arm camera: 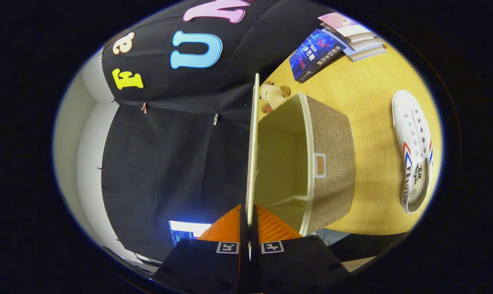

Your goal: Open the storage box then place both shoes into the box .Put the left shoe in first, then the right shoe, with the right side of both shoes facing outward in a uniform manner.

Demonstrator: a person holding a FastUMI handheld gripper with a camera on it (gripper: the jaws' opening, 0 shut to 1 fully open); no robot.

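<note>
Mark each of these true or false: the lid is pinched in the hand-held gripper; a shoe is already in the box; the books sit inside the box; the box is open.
1. The hand-held gripper pinches the lid. True.
2. A shoe is already in the box. False: the shoe lies on the table beside it.
3. Books sit inside the box. False: the books lie on the table beyond it.
4. The box is open. True.

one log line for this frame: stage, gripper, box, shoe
stage: opening box | gripper: shut on lid, lid raised edge-on | storage box: open, no shoe visible inside | shoe: on table beside box
</note>
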